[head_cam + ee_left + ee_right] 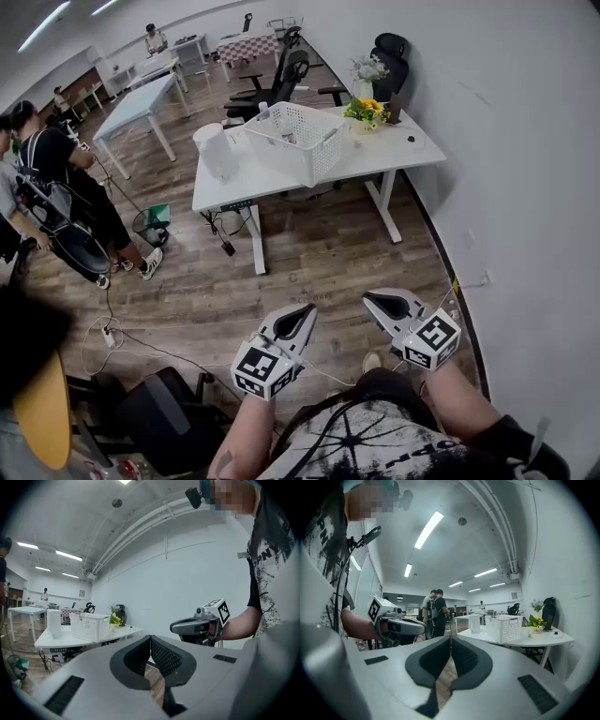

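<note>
1. Jaws first: on the left gripper (307,311) the two dark pads meet at their tips with nothing between them. It is closed and empty.
2. Same story on the right gripper (369,299): pads pressed together, nothing held. Only wooden floor (319,253) shows beyond.
3. Both are held at waist height, side by side and near each other, each showing up in the other's gripper view. They touch nothing.
4. Across the floor, well apart from both grippers, stands a white table (403,150). On it sits a white basket (298,139), upright, near the table's middle.
5. Just beside the basket is a white cylinder (216,150), towards the table's left end. Yellow flowers (367,112) sit towards the far right.
6. My read on the basket: thin latticed plastic, so light and fairly stiff, though the walls may flex under a pinch. It looks close to empty; what lies inside is too small to make out.
7. Best hold, I'd judge, is the thickened top rim, one jaw inside and one outside. A grip on each of two opposite sides should keep it level.
8. Around the room: black chairs (281,80) behind the table, people (66,187) standing off to the left.
</note>
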`<action>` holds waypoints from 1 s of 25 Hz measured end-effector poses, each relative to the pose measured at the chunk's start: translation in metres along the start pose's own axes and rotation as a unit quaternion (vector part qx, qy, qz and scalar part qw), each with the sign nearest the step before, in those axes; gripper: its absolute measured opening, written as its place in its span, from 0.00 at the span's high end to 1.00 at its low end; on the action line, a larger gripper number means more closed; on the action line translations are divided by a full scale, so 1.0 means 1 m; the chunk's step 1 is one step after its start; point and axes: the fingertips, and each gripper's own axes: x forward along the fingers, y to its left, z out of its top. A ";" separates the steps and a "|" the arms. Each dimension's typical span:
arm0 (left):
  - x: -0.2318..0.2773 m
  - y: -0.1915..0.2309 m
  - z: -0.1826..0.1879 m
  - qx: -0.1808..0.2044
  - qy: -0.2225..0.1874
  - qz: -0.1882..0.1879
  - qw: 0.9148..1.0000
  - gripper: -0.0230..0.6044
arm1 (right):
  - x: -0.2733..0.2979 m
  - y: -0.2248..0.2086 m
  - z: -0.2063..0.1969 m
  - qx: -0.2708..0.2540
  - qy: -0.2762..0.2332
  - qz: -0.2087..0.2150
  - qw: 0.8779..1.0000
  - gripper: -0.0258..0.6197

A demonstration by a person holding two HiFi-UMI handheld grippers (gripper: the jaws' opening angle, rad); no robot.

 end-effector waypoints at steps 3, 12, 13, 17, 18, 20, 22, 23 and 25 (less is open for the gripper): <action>-0.001 0.006 -0.001 -0.002 -0.002 0.004 1.000 0.95 | 0.005 0.000 -0.001 -0.005 0.002 0.000 1.000 0.92; 0.001 0.014 -0.007 -0.010 -0.001 0.005 1.000 0.95 | 0.014 -0.002 -0.008 -0.009 0.014 0.000 1.000 0.92; 0.003 0.016 -0.006 -0.010 -0.001 0.004 1.000 0.95 | 0.016 -0.004 -0.009 -0.008 0.016 0.000 1.000 0.92; 0.014 0.023 -0.006 -0.012 0.001 0.002 1.000 0.95 | 0.022 -0.013 -0.010 -0.006 0.019 0.003 1.000 0.92; 0.018 0.025 -0.007 -0.013 0.001 0.002 1.000 0.95 | 0.024 -0.016 -0.010 -0.006 0.020 0.003 1.000 0.92; 0.027 0.030 -0.007 -0.014 0.003 0.002 1.000 0.95 | 0.027 -0.026 -0.012 -0.006 0.021 0.006 1.000 0.92; 0.040 0.036 -0.008 -0.016 0.005 0.003 1.000 0.95 | 0.031 -0.039 -0.016 -0.003 0.024 0.007 1.000 0.92; 0.047 0.039 -0.008 -0.017 0.008 0.003 1.000 0.95 | 0.034 -0.047 -0.017 -0.001 0.025 0.007 1.000 0.92; 0.061 0.044 -0.008 -0.017 0.013 0.002 1.000 0.95 | 0.039 -0.062 -0.018 0.001 0.022 0.009 1.000 0.92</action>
